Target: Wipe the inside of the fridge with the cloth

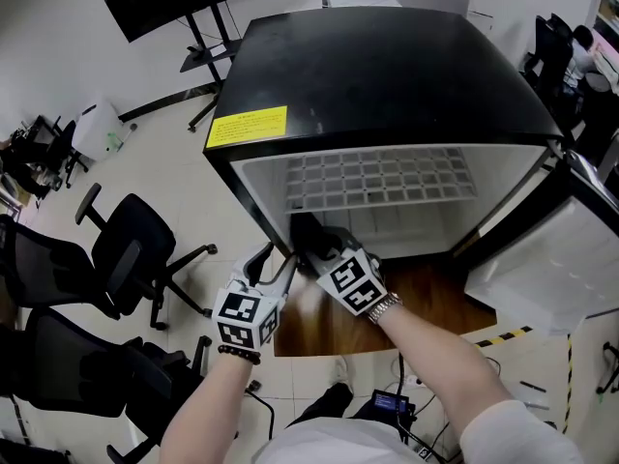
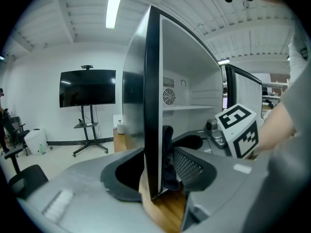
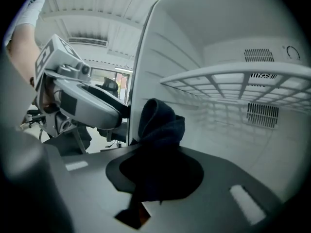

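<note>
Both forearms reach forward from the bottom of the head view. Left gripper (image 1: pixel 272 263): jaws well apart, straddling the front edge of the fridge's side wall (image 2: pixel 153 106), the wall on the head view's left; one jaw is outside the cabinet, the other inside, and neither pad visibly presses on the wall. Holds nothing. Right gripper (image 1: pixel 319 253): just beside the left one, inside the opening, jaws closed on the cloth (image 3: pixel 158 123). The cloth is dark and bunched, with a folded hump standing up above the jaws. It sits at the front edge of that same side wall, low in the cabinet, below the wire shelf (image 1: pixel 382 177); its own view puts it close against the inner white face, though contact with the wall cannot be confirmed. Fridge (image 1: pixel 387 75): black outside, white inside, door (image 1: pixel 556 259) swung open to the head view's right, standing on a wooden platform (image 1: pixel 387 307). Vent grilles show on the rear inner wall. Yellow label (image 1: pixel 247 126) at the top's front corner above the grippers. Beyond: black office chairs (image 1: pixel 135 249) on the floor and a dark screen on a wheeled stand (image 2: pixel 87 88).
</note>
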Demonstrator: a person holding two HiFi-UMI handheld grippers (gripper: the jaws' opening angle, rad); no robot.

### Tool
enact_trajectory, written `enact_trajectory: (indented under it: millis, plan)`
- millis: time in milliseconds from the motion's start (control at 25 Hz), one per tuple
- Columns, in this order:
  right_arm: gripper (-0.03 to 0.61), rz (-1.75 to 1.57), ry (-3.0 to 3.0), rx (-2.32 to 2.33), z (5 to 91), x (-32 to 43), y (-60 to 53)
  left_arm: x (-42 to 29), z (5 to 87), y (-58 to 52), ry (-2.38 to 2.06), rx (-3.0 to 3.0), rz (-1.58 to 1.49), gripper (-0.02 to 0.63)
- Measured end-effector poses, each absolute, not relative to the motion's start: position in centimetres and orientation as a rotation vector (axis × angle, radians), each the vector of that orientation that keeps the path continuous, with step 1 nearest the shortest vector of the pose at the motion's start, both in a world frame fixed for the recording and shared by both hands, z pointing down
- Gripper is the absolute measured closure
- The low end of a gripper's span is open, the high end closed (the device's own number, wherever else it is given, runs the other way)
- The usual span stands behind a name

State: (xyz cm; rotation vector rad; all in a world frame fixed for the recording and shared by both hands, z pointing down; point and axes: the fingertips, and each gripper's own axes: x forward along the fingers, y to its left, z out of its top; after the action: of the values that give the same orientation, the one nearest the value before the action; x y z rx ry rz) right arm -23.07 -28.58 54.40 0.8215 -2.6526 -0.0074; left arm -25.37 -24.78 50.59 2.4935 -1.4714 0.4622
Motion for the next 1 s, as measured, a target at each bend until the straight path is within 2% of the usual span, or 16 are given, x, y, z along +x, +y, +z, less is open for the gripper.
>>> enact_trajectory:
  millis: [1000]
  plan:
    - [0.517,0.027,-2.576,1.169,55.9,-23.2,-38.4,-25.4,50.6,-25.0,-1.518,2.479,0.433,0.433]
